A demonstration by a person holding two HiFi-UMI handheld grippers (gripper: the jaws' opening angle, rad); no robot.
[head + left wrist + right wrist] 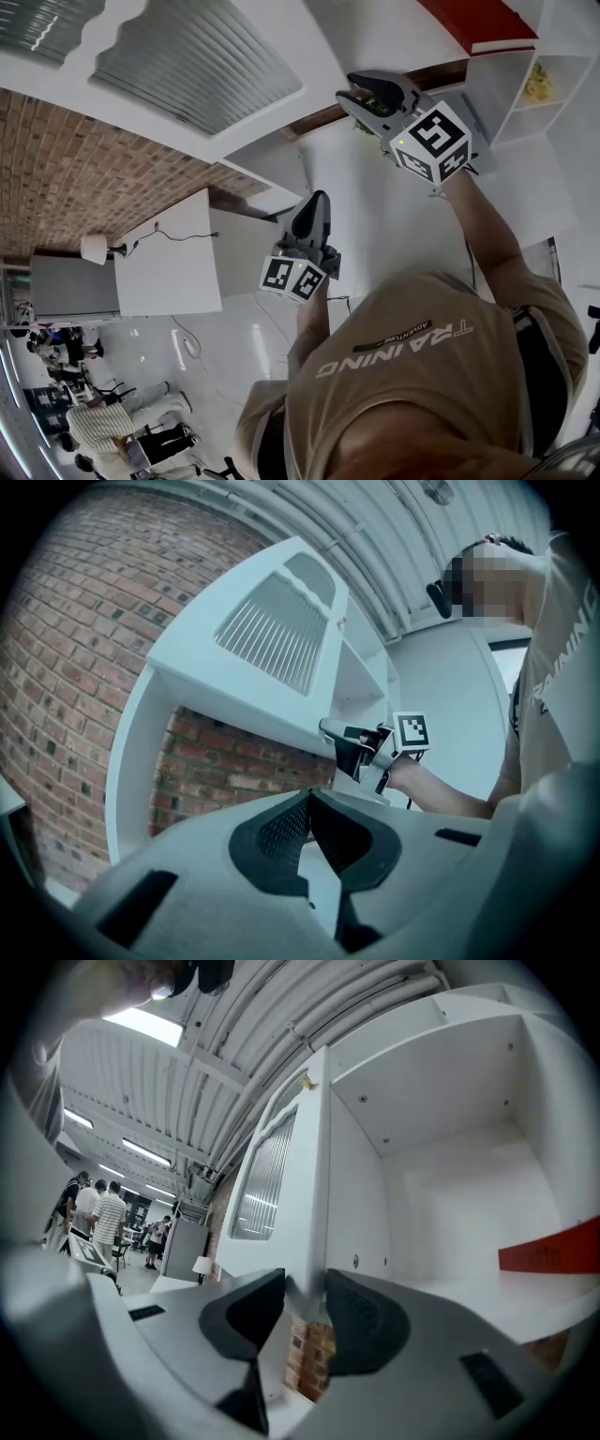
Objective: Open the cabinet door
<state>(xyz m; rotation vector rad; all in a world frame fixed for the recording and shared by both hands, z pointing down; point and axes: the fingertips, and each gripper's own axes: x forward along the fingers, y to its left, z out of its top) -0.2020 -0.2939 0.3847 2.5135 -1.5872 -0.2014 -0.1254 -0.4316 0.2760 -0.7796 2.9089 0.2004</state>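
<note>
The cabinet door (197,61), a white panel with a ribbed insert, stands swung out from the cabinet (450,1147), exposing the white interior and a red book (548,1246) on its shelf. The right gripper (349,91) is raised at the door's free edge; its jaws stand apart, with the lower corner of that edge (305,1269) between them (the pads lie close to both faces, but no pressing contact can be confirmed). The left gripper (319,197) is held lower, away from the door and in front of the brick wall (75,178); its fingertips are together with nothing between them.
</note>
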